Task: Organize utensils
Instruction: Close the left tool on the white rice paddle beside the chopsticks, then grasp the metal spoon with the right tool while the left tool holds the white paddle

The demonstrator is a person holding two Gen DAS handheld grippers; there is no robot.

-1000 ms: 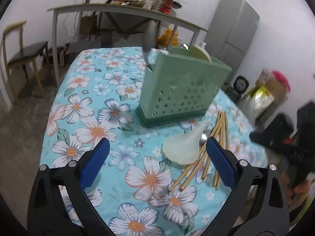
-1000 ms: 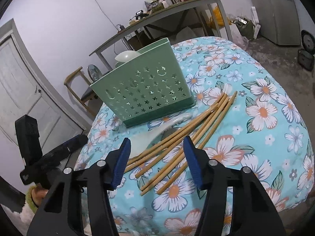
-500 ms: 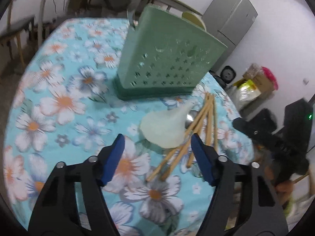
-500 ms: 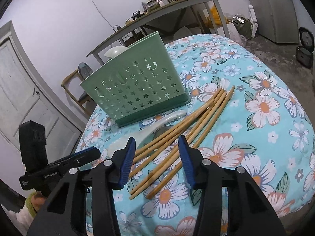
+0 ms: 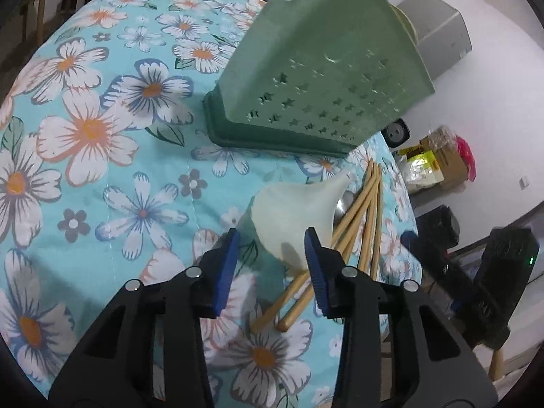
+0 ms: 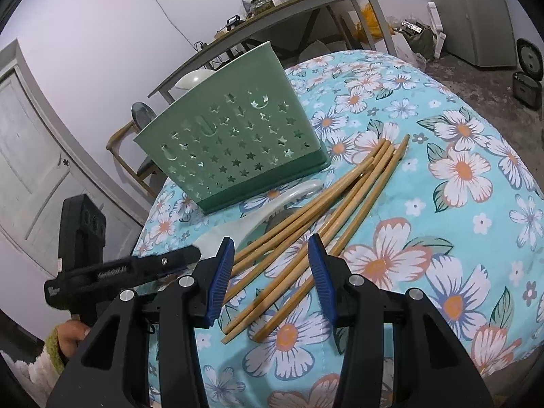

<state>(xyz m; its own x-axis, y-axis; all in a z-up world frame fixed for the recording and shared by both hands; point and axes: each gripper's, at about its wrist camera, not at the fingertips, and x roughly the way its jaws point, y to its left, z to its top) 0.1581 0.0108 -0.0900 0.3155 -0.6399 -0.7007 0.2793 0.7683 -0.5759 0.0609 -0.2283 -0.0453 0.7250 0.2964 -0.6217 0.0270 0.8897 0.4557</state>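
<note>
The left claw [image 5: 270, 238] hangs low over the flowered tabletop [image 5: 102, 176], its blue pads either side of the broad pale bowl of a white rice paddle [image 5: 295, 207]; the jaws have just been closing, but there is a clear gap on the left pad's side, and whether the right pad touches the paddle's edge I cannot tell, so no firm grip shows. The paddle lies flat on the cloth, its handle running away toward the foot of the green utensil holder [image 5: 323, 78], which stands upright just behind it with star cut-outs across its wall. In the right wrist view a second pale scoop pokes up from the holder's far side. The bamboo chopsticks [image 6: 326, 214] lie in a loose fan beside the paddle, some crossing over its handle, their far tips near the holder's base and their near ends spread toward the right claw [image 6: 270, 241]. That claw sits partly open above those near ends, several sticks passing under the gap, nothing pinched between its pads. At the left edge of the right wrist view the left claw's black body reaches in over the paddle, with a hand [image 6: 73, 335] in a fuzzy cuff on its grip.
</note>
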